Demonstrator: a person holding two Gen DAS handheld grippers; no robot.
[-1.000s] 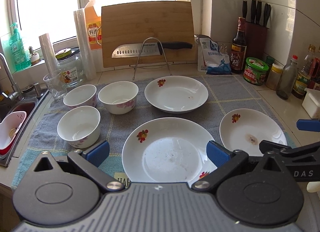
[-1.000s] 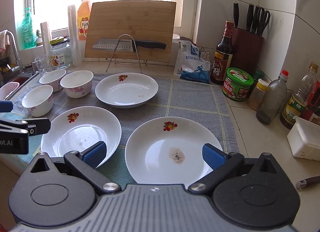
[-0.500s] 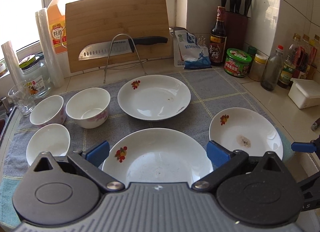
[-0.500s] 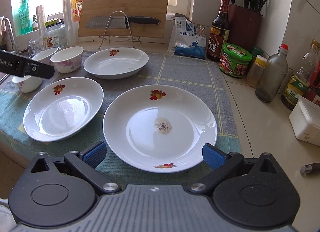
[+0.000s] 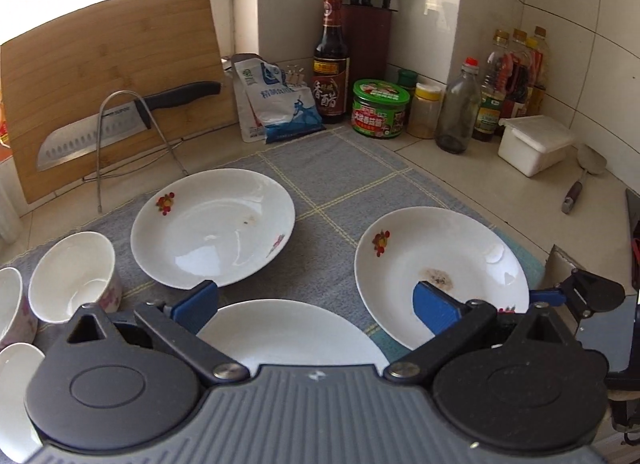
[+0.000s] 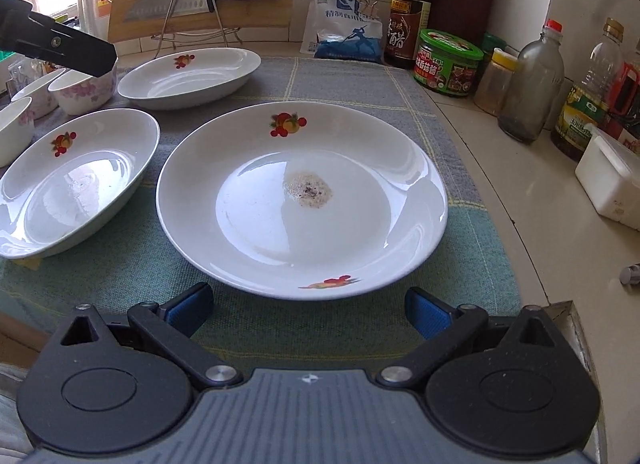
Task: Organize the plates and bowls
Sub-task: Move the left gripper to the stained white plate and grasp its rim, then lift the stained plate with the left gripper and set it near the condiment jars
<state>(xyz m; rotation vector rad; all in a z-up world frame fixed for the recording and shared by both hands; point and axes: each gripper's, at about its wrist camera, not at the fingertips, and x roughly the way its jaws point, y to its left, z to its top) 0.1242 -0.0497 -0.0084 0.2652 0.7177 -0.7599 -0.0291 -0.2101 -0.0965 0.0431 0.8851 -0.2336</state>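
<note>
Kitchen counter mat [image 6: 360, 79]: nothing stacked yet. Right tongs [image 6: 308, 306] gape empty at the stained plate's [image 6: 302, 203] six o'clock; left tongs [image 5: 316, 304], wide and empty, over another plate [image 5: 288, 328]; bowls [image 5: 74, 278] at nine o'clock.

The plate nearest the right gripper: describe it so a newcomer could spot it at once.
Start at the grey cloth on the counter. Of the three plates on it, this plate lies nearest the condiment jars, just ahead of the open right gripper. Only it has a brownish, speckled stain in the middle; the two deeper plates to its left do not.
</note>
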